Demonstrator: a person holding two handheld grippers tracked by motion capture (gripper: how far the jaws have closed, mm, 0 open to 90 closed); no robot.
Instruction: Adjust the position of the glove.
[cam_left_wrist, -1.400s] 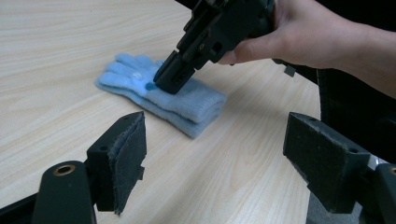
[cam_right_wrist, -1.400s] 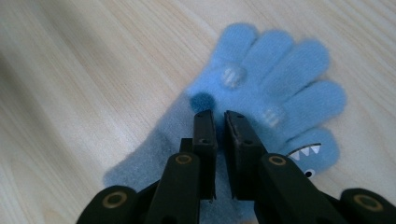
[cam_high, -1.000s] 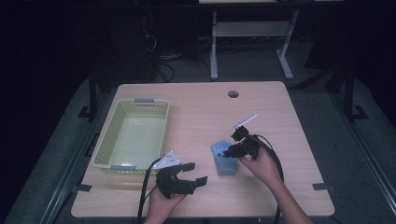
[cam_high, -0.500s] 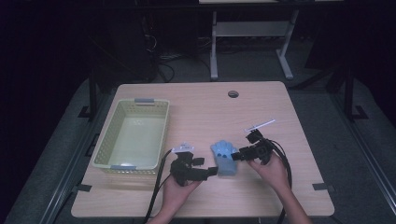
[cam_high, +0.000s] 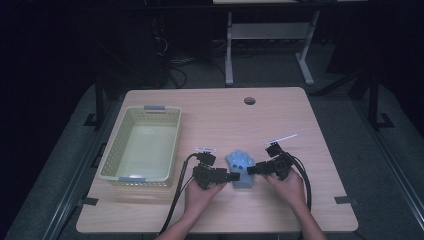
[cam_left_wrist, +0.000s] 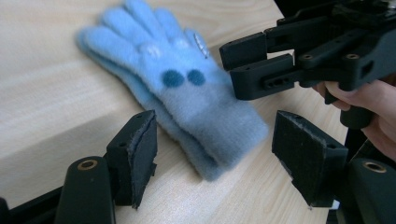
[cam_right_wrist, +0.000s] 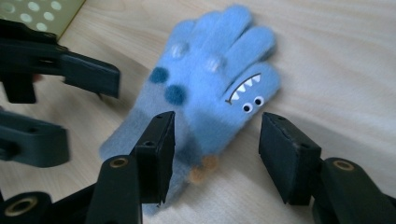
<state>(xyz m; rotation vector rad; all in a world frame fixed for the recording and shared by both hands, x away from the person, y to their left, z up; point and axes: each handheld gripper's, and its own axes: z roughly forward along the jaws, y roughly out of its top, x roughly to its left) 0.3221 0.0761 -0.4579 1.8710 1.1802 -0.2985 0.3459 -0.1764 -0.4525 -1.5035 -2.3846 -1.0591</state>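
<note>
Closing in from both sides, left gripper (cam_high: 234, 176) and right gripper (cam_high: 251, 170), jaws wide and empty, now flank the fuzzy blue monster-face glove (cam_high: 241, 169) near the table's front edge, likely a two-handed pickup

We see the glove (cam_high: 241, 168) lying on the counter (cam_high: 280, 115) between the left gripper (cam_high: 231, 176) and right gripper (cam_high: 251, 170), the basket (cam_high: 111, 155) to its left.

Fuzzy light-blue knit glove (cam_right_wrist: 212, 88): two dark blue dots, two pale whitish dots, a white toothed-mouth and googly-eye motif on the thumb side, small orange-tan spots near the cuff. Pale yellow-green perforated plastic basket (cam_high: 141, 146) with grey handles. Light wood-grain tabletop (cam_high: 280, 120). Both handheld grippers, left (cam_left_wrist: 215, 158) and right (cam_right_wrist: 215, 154), matte black with dark pads.
</note>
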